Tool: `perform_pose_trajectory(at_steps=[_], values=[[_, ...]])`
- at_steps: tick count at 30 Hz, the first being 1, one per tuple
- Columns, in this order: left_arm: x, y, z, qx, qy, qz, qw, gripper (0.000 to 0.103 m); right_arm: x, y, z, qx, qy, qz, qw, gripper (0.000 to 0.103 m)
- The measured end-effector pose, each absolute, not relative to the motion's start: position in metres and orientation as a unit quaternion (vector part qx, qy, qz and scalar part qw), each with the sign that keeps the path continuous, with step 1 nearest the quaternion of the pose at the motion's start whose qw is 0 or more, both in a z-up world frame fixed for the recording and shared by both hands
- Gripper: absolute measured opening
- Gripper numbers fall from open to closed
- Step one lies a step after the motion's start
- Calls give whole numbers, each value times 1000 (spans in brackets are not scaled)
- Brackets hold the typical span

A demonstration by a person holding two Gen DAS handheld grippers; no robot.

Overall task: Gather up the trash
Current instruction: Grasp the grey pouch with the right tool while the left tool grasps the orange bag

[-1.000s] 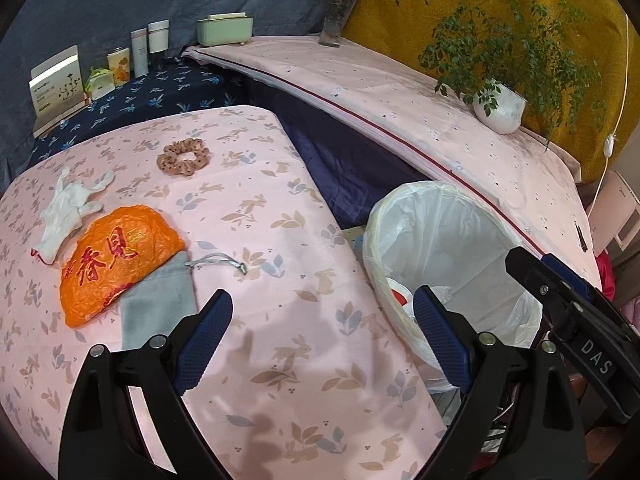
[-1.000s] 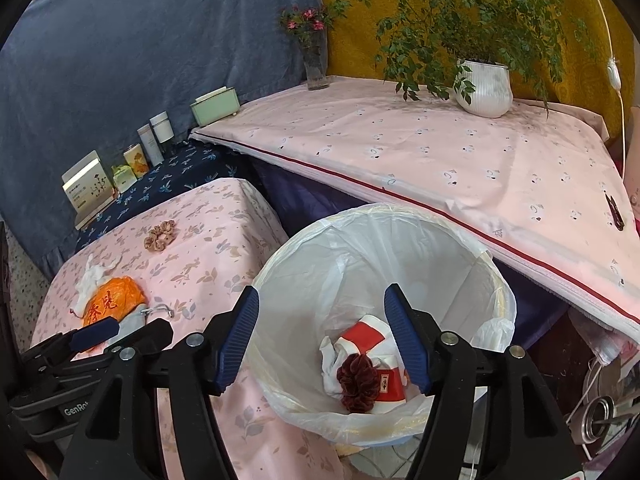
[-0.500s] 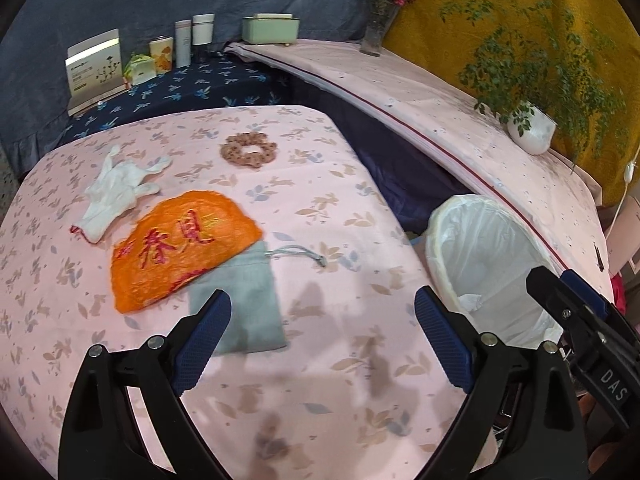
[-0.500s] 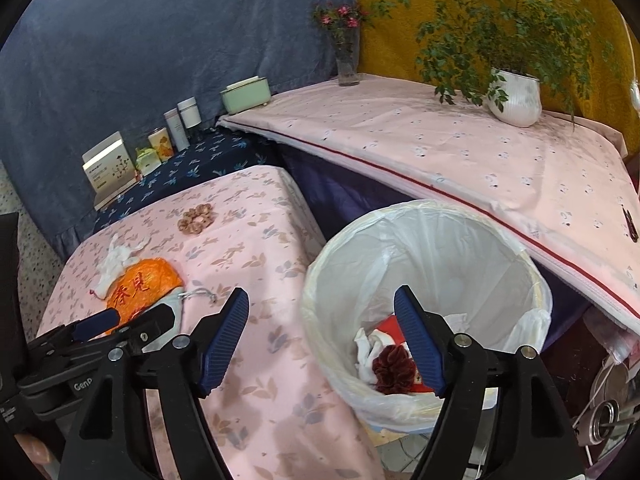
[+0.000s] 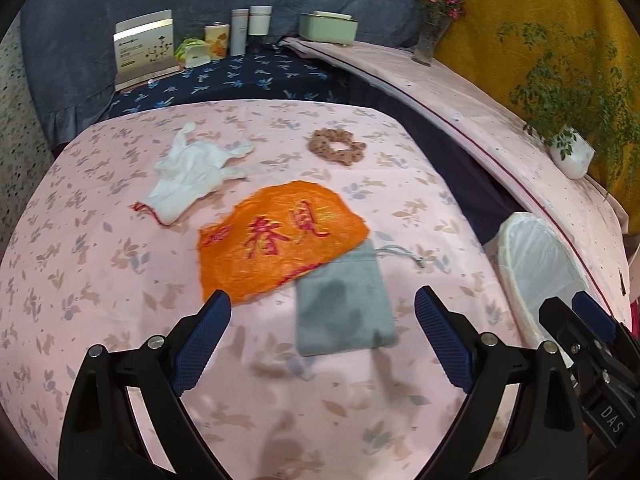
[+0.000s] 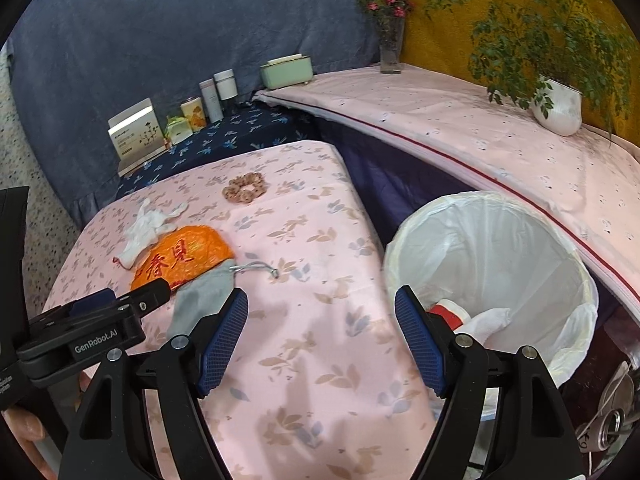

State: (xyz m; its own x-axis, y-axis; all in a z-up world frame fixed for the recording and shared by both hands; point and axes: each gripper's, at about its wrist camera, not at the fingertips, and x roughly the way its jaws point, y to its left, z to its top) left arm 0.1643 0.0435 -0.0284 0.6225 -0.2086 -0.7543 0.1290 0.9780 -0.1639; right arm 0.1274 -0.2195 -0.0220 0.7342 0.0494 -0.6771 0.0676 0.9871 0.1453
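Ahead of me a blue cloth [image 6: 160, 40] drapes the wall, with a mustard one [image 6: 440, 32] beside it. A pink-sheeted shelf [image 6: 460, 120] runs beneath.

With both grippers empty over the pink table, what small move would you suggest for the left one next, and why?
Probably ease the open left gripper forward and down onto the grey pouch: it lies nearest, right between the fingers, flat on the table with only its top corner under the orange wrapper. The bin stands beside the table for the drop.
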Motion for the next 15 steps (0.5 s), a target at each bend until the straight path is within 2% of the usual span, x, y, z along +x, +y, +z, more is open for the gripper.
perform_pose_trajectory(at_steps=[8,15], values=[[176,87,-38,-63,432,-59,898,89,139,-172,-38,59,386,27,920,76],[193,108,-40,-65,433,-38,898,93,154,-128,-59,39,407,56,911,83]])
